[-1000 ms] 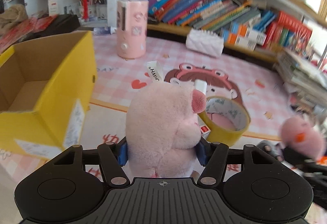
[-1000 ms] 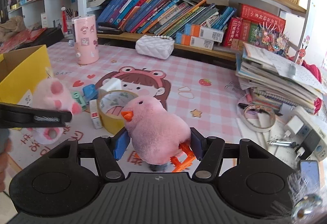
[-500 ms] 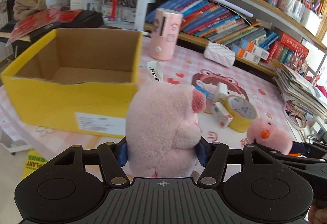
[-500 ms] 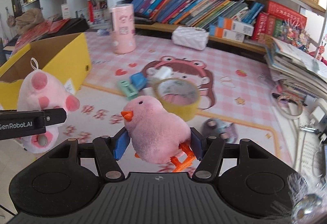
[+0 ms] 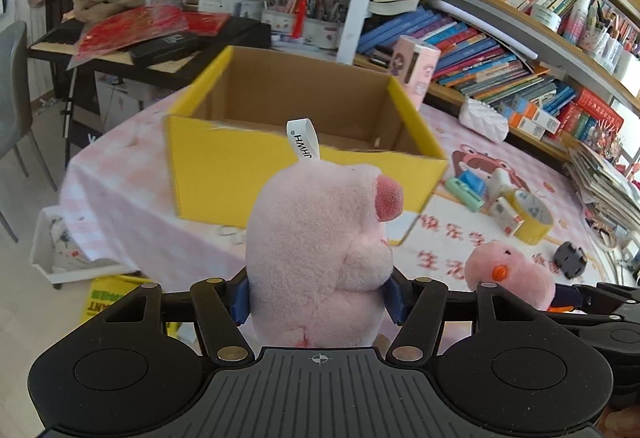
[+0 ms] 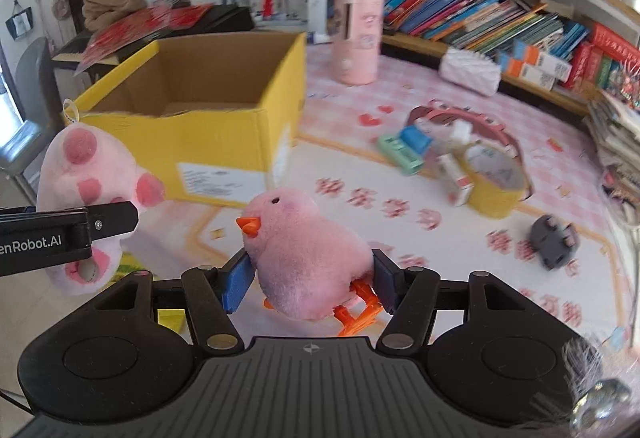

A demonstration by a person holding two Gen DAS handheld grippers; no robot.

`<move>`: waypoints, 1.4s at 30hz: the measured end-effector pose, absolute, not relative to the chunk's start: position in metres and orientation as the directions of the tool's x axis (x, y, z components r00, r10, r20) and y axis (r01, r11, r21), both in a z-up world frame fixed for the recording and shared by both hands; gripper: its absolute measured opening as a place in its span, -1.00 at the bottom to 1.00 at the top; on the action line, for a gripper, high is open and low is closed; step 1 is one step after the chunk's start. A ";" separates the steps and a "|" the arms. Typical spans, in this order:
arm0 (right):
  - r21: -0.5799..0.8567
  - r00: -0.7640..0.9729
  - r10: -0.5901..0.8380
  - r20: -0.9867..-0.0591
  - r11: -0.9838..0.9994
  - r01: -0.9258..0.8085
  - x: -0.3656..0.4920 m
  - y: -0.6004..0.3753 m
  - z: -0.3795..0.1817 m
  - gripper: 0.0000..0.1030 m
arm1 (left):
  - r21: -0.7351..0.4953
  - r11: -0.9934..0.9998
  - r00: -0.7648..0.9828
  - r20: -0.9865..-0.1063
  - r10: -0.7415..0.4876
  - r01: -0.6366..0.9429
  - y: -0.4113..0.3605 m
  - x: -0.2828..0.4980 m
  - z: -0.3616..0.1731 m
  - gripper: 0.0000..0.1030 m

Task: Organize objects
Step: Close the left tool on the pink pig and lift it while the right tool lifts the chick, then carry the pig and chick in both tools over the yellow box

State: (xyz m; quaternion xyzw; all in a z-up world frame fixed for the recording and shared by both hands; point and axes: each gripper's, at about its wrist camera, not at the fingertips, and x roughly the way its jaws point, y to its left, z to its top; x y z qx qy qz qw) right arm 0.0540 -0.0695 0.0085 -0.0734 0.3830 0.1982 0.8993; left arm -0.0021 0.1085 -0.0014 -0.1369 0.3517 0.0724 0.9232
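Bright daylight, strong fisheye edge bending, slight motion blur, soft shadows

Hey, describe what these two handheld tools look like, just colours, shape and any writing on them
Both are matte black plastic. The left tool and right tool each have a ribbed body with two round domed discs, angled black linkage arms with brass-coloured pins, and blue finger pads. White "enRobot.AI" lettering runs along the left one's side. No cables or sleeves show.

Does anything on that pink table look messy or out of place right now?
Yes. A small heap of odds and ends lies loose beside the yellow tape roll: a mint-green stapler-like item and a small box. The yellow cardboard box looks empty, while each claw holds a plush toy in the air.
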 end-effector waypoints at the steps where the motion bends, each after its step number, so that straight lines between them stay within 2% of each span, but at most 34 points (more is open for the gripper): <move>1: 0.027 0.623 0.300 -0.722 0.913 -0.408 0.050 -0.064 0.007 0.15 | -0.200 0.952 0.740 -0.671 0.038 -0.230 0.115 -0.007 -0.002 0.18; 18: 0.079 0.619 0.304 -0.724 0.928 -0.363 -0.013 -0.007 -0.002 0.15 | -0.186 0.966 0.742 -0.670 0.008 -0.178 0.169 -0.057 -0.003 0.18; 42: 0.062 0.623 0.282 -0.730 0.934 -0.351 -0.014 0.011 0.003 0.15 | -0.197 0.969 0.776 -0.631 -0.007 -0.151 0.186 -0.061 0.005 0.18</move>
